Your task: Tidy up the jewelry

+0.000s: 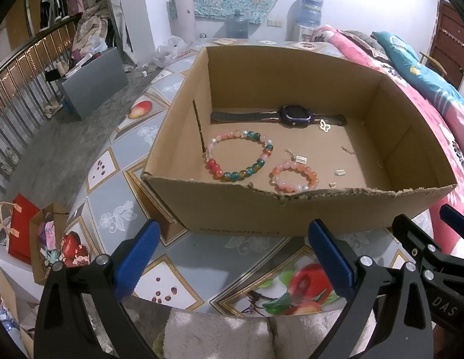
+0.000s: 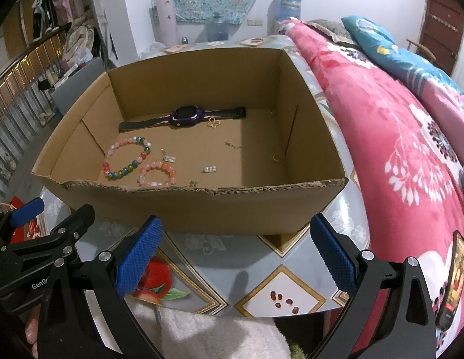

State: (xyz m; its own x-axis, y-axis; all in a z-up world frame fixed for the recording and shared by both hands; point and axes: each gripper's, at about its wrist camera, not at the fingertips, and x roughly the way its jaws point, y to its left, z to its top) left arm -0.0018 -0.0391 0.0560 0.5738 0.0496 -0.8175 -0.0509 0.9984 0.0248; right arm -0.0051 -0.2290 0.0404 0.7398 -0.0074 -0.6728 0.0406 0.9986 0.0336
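Box point(image 1: 232, 209): two bracelets point(image 1: 238, 155), one watch point(image 1: 296, 115).

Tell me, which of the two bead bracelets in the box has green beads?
The larger bracelet, lying nearer the watch. It mixes green, red and pink beads, while the smaller bracelet close to the box's torn front edge is only pink and orange.

The cardboard box point(image 1: 232, 209) is plain brown, holding a multicoloured bead bracelet point(image 1: 239, 155) and a pink-orange one point(image 1: 293, 176). The tablecloth point(image 1: 184, 245) is grey-blue with fruit diamonds; the blanket point(image 2: 396, 137) is pink floral.
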